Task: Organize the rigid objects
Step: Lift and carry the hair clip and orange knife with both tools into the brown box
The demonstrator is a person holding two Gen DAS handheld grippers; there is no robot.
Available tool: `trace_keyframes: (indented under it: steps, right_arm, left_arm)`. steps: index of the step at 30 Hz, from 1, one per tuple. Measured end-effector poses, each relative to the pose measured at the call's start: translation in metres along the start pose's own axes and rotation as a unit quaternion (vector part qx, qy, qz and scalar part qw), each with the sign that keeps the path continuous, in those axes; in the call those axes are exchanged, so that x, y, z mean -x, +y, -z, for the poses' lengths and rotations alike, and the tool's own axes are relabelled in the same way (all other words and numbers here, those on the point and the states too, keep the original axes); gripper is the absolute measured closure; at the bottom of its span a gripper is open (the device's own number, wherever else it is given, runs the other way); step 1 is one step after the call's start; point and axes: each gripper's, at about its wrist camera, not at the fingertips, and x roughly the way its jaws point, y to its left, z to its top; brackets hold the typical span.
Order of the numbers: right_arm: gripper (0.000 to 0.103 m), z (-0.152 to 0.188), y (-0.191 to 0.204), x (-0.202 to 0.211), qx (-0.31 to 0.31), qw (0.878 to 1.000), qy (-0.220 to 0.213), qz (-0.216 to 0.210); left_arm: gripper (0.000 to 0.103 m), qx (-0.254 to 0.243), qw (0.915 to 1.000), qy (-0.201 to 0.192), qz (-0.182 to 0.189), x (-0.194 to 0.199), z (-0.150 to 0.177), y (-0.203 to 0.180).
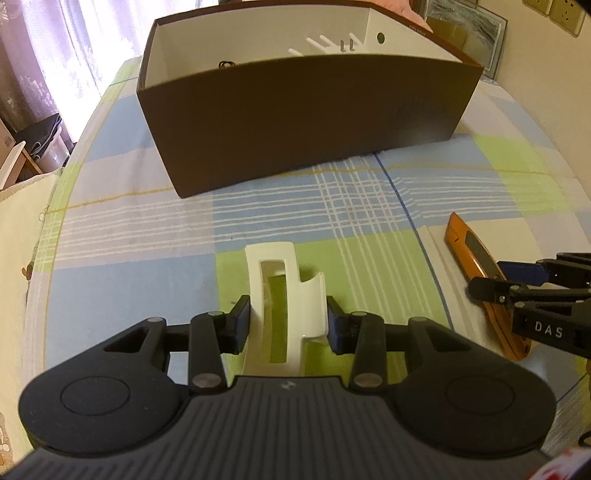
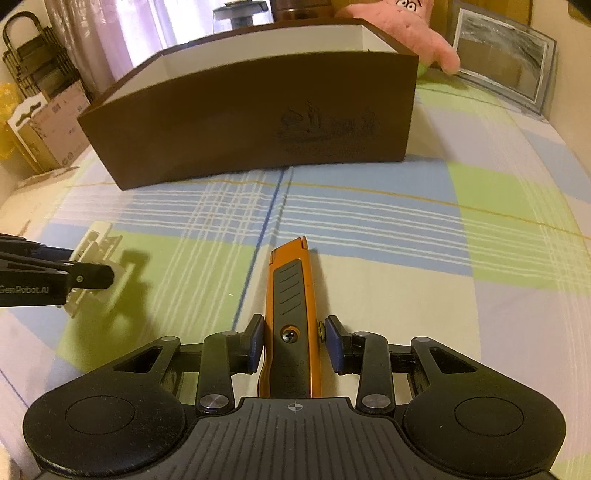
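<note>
A white plastic clip-like bracket (image 1: 284, 306) lies on the plaid cloth between the pads of my left gripper (image 1: 286, 326), which touch its two sides. An orange and grey utility knife (image 2: 290, 306) lies between the fingers of my right gripper (image 2: 295, 343), with a small gap on each side. The knife (image 1: 480, 273) and the right gripper (image 1: 517, 284) also show at the right of the left wrist view. The left gripper (image 2: 85, 275) and the bracket (image 2: 98, 254) show at the left of the right wrist view. A brown box (image 1: 306, 122) with a white inside stands behind both.
The box (image 2: 255, 118) holds white pegs (image 1: 321, 44) and a small dark item (image 1: 225, 64). A pink plush toy (image 2: 406, 26) and a framed picture (image 2: 498, 59) stand behind it on the right. Cardboard boxes (image 2: 48, 125) sit off the bed's left edge.
</note>
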Motion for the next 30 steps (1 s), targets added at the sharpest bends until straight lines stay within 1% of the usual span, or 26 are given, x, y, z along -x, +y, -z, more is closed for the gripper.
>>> trace_keyframes:
  steps: [11,17,23,30]
  right_arm:
    - [0.071,-0.013,0.011,0.022,-0.003,0.999,-0.025,-0.026]
    - [0.071,-0.024,0.015,0.031,-0.01,0.998,-0.037,-0.044]
    - [0.071,-0.047,0.02,0.039,-0.016,0.996,-0.053,-0.069]
    - [0.071,-0.082,0.02,0.045,-0.019,0.993,-0.077,-0.089]
  left_arm:
    - [0.067,-0.007,0.9996,-0.025,0.01,0.018,-0.01,-0.006]
    - [0.067,-0.007,0.9989,-0.043,0.016,0.031,-0.021,-0.007]
    - [0.067,-0.007,0.9975,-0.067,0.02,0.044,-0.041,-0.004]
    - [0.067,-0.009,0.9952,-0.096,0.018,0.053,-0.072,0.001]
